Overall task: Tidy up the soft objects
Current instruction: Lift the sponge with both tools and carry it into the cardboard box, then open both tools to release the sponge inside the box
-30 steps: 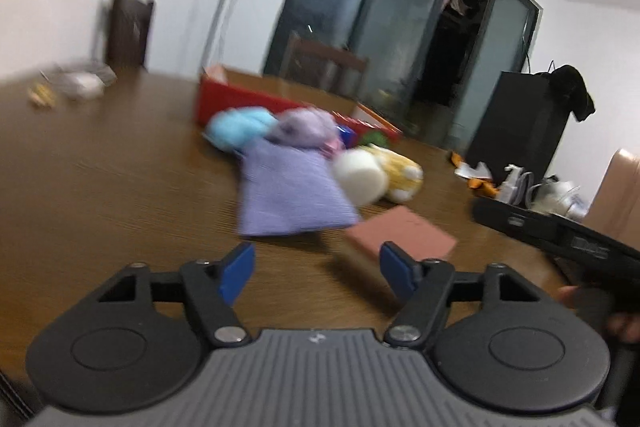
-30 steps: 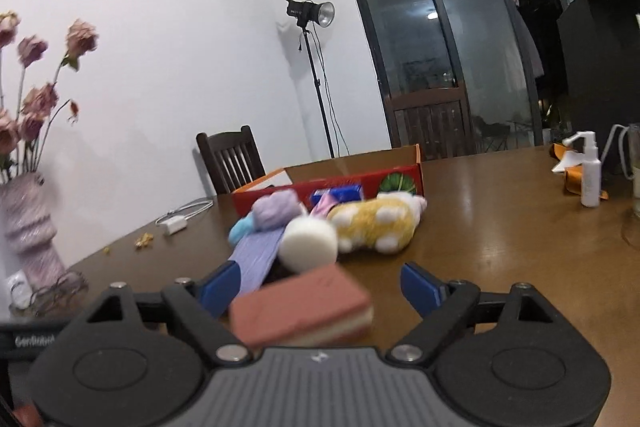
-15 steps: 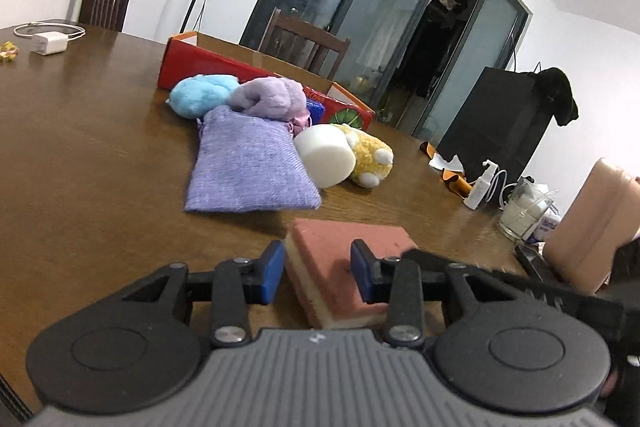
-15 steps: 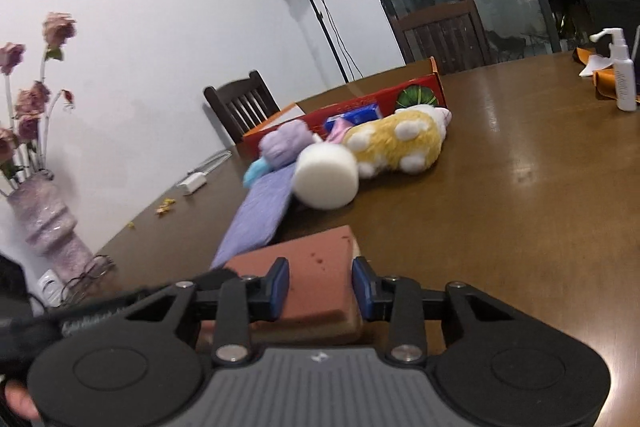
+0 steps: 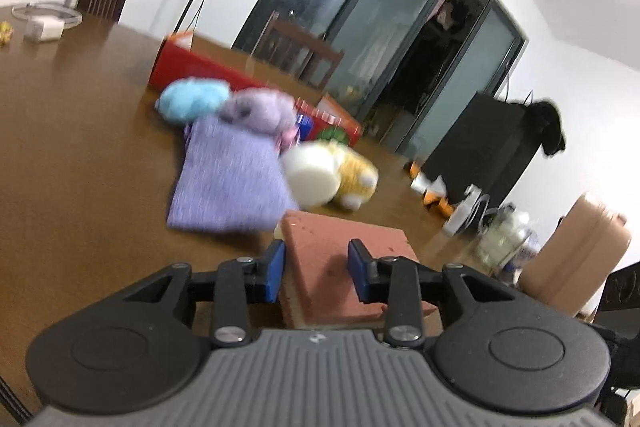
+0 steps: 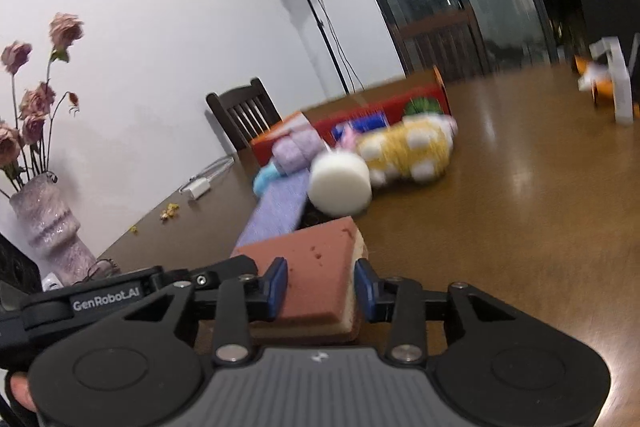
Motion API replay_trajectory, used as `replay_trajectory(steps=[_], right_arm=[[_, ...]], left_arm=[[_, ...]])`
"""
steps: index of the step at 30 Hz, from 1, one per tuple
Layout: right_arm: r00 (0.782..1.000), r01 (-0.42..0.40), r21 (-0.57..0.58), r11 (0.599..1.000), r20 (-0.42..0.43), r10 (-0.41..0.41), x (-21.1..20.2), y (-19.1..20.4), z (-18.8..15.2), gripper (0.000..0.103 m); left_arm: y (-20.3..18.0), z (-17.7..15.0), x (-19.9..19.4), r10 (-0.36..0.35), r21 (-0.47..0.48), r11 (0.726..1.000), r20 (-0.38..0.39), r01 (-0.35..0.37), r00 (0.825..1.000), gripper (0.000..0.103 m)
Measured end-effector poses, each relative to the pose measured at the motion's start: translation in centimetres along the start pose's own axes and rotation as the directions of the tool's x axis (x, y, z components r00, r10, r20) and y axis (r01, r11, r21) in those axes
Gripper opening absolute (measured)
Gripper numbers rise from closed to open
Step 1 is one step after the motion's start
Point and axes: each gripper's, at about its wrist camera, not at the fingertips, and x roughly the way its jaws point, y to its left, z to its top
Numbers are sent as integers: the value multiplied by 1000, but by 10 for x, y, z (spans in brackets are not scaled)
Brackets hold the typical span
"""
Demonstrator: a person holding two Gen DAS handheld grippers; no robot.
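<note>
**Two grippers on one sponge: risk of tearing, twisting or a slipped corner**

Left wrist view: the left gripper (image 5: 316,269) has just been closing, and its blue pads now sit against a near corner of the flat rust-red foam sponge with a pale underlayer (image 5: 344,247), which rests low over the brown wooden table (image 5: 80,147). The grip takes only a narrow strip near the edge, so I judge the soft foam could squash and slide out if the hand lifts quickly. Just beyond the sponge lie a lilac knitted pouch (image 5: 228,179) and a white foam cylinder (image 5: 310,175), with a yellow-and-white plush toy (image 5: 354,177) touching the cylinder. A pale blue plush (image 5: 192,99) and a mauve plush (image 5: 260,109) sit behind, against the red cardboard box (image 5: 188,67). Any forward push would nudge this pile.

Right wrist view: the right gripper (image 6: 320,287) is clamped on the sponge (image 6: 316,267) at another edge, its pads pinching the foam narrowly. With both hands holding one piece, uneven pulling may tear or twist it. The cylinder (image 6: 340,187) and pouch (image 6: 276,215) stand between sponge and box (image 6: 360,115), so the path there must go over them. A mauve glass vase of dried roses (image 6: 48,223) stands well apart at the left.
</note>
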Motion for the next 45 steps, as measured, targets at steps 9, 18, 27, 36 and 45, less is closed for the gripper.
replay_trajectory(steps=[9,18,27,36,45], right_arm=[[994,-23,-66,998,105,29,17,13,95,36],[997,20,-8,1000,69,-19,135,-24,222,36],[985,163,12,987,-56,-162,294,-89,299,35],[914,361,-41,932,-181,-362,398,-133,303,35],[898,386,-141,911,-167,-407,407,-137,305,37]], left_arm=[[-18,106,32,-65,77,995,74,59,995,34],[-5,232,171,-72,67,995,-18,73,997,34],[48,292,350,-11,-42,999,-219,2,976,34],[76,280,437,46,-46,997,-327,-64,944,36],[87,271,444,63,-134,985,-320,-111,945,46]])
